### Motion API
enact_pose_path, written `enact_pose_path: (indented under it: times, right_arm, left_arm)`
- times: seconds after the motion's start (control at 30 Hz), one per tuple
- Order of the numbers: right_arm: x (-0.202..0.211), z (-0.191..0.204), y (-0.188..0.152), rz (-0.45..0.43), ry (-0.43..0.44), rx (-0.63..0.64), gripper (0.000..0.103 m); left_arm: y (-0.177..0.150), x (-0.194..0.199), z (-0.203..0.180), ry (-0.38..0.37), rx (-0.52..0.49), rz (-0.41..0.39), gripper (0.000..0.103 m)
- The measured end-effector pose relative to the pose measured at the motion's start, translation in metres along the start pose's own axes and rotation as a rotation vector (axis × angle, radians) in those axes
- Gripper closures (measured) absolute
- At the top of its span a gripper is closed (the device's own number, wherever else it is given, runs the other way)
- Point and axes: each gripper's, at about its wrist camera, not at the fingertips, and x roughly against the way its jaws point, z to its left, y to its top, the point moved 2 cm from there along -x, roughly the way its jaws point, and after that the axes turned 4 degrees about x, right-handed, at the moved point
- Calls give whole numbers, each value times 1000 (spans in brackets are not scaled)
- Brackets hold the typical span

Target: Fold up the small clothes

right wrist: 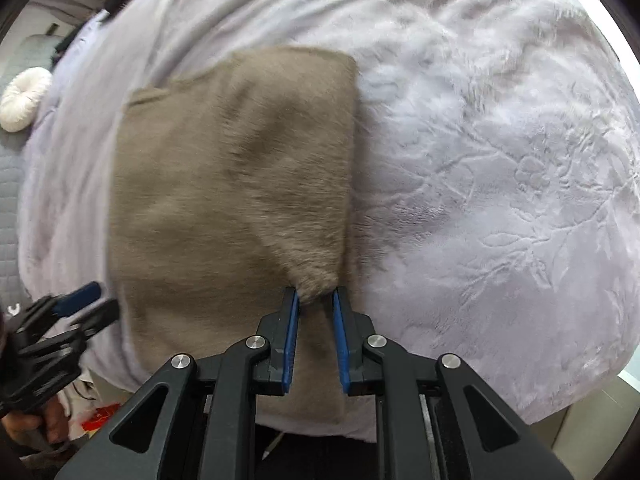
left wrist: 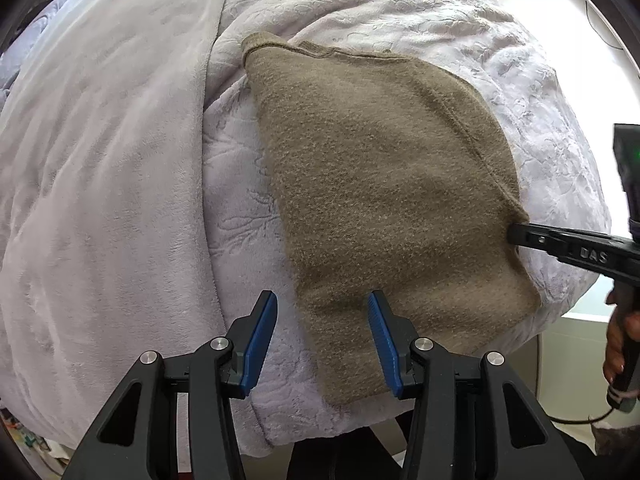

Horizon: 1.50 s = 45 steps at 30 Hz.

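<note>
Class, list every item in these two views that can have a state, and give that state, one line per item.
Olive-brown fuzzy knit garment: folded, lying flat on the blanket.
Pale lilac embossed plush blanket: spread out, wrinkled.
Left gripper: fingers open, over the garment's near edge, holding nothing.
Right gripper: fingers slightly apart, a garment corner between them, not pressed.
Round white tufted cushion: resting beside the blanket.

Left wrist: looks steeply down, close over the bed's (left wrist: 120, 160) near edge.
Right wrist: the same, further right.
Shared: olive garment (left wrist: 380, 200).

Raised letters "DAS" on right claw (left wrist: 516, 236) arm; rest cut off.
</note>
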Motion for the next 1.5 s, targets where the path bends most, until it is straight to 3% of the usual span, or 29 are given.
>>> enact_pose_path:
  times: [0.1,0.37,0.43,0.57,0.63,0.7,0.73,0.77,0.83,1.0,1.1,1.23,1.5]
  right_arm:
    - [4,-10,-2,-6,-1,-45,64]
    - [33,-11,-8,-28,25,-82,60]
    - [36,-7,-11,-29,26,-89,41]
    - [46,8,-5,-52,39,-79,36]
    - [50,15,-1,-57,42,-68,25]
    - [55,25,4,-67,38,-46,23]
    - [57,30,7,-70,36,-32,23]
    - [57,35,11,-71,34,-24,23]
    - [61,43,14,-74,24,-9,22]
    - [67,53,20,-84,-15,16,21]
    - [68,58,21,-101,-41,29,1]
    - [67,63,24,-125,-121,45,0]
    - [67,65,27,-103,-119,55,0]
  left_arm:
    - [0,2,2,2,5,-6,54]
    - [-1,3,3,0,8,0,54]
    - [2,3,0,3,-1,1,54]
    - [8,6,-3,11,-5,11,54]
    - [13,10,-5,18,0,8,54]
    - [19,16,-5,22,10,-4,54]
    - [21,19,-5,24,15,-9,48]
    - [23,22,-5,26,23,-18,25]
    - [26,29,-5,31,45,-48,7]
    - [33,39,-5,33,73,-70,7]
    - [36,41,-3,51,86,-72,7]
    - [35,41,0,84,101,-72,7]
    - [38,53,1,179,83,-132,7]
